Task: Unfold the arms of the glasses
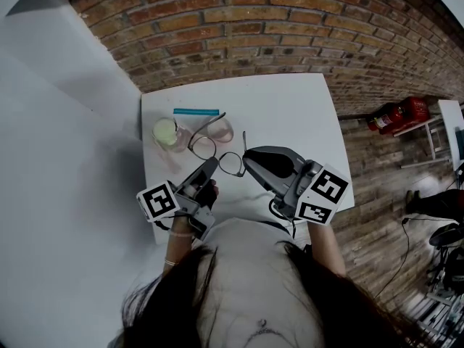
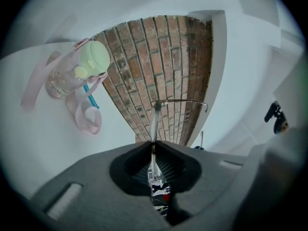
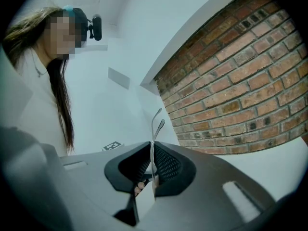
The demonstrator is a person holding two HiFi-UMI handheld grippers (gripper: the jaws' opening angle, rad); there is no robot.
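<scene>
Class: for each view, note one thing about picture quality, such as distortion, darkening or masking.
Head view: the wide lens bows the table edges and the brick wall courses. Left gripper view: round fisheye frame with black corners; the left claw looms large at the bottom. Right gripper view: same black corners; a mosaic patch masks the person's face.

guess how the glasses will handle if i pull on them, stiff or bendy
The glasses look thin-wired, so probably light and springy. The arm pinched in the right gripper is a slim strip, likely to flex or slip. The left gripper clamps the rim edge-on; hard squeezing may bend it.
</scene>
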